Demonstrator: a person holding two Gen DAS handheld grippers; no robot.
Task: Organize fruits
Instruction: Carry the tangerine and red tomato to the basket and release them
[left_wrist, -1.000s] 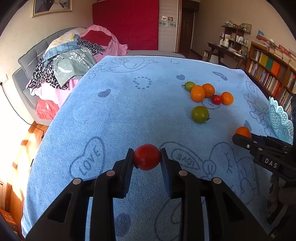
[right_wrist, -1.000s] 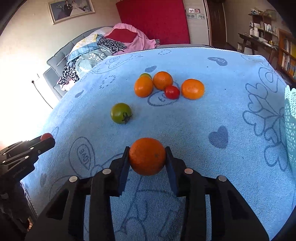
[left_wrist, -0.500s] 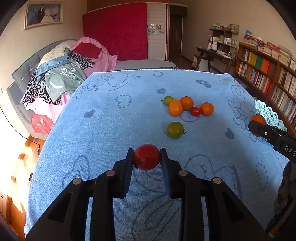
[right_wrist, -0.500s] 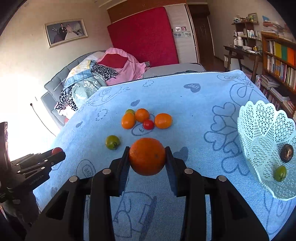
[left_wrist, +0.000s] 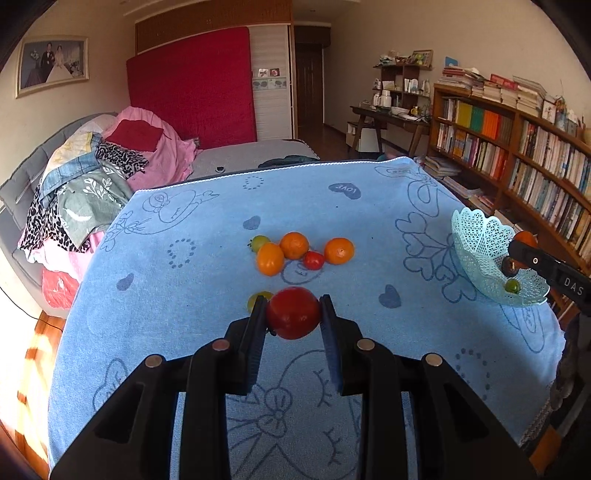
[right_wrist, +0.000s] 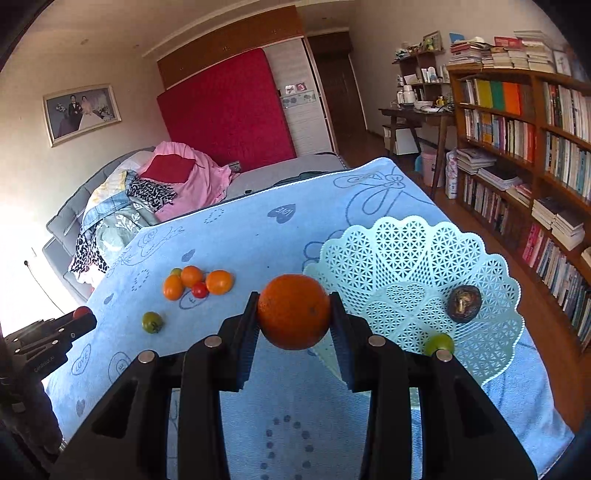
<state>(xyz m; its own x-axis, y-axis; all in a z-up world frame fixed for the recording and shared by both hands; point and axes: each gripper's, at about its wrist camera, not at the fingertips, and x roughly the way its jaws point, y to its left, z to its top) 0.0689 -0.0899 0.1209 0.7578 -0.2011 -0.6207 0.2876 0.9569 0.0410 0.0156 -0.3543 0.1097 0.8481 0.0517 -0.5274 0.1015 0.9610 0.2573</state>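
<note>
My left gripper (left_wrist: 293, 314) is shut on a red tomato (left_wrist: 293, 313), held above the blue towel. My right gripper (right_wrist: 294, 312) is shut on an orange (right_wrist: 294, 311) just left of the pale lattice basket (right_wrist: 406, 251). The basket holds a dark brown fruit (right_wrist: 464, 300) and a small green fruit (right_wrist: 439, 344). On the towel lie three oranges (left_wrist: 294, 244), a small red tomato (left_wrist: 313, 260) and a green tomato (left_wrist: 259, 242) in a cluster. Another green tomato (right_wrist: 152, 322) lies apart, partly hidden behind my left fingers in the left wrist view.
The blue towel (left_wrist: 207, 280) with heart and "LOVE" prints covers the table. A sofa piled with clothes (left_wrist: 92, 177) stands beyond the left edge. Bookshelves (right_wrist: 535, 140) line the right wall, close behind the basket.
Both grippers rose and moved right with their fruit. The right one now hangs by the basket, which has come into full view. The fruit cluster looks farther away.
</note>
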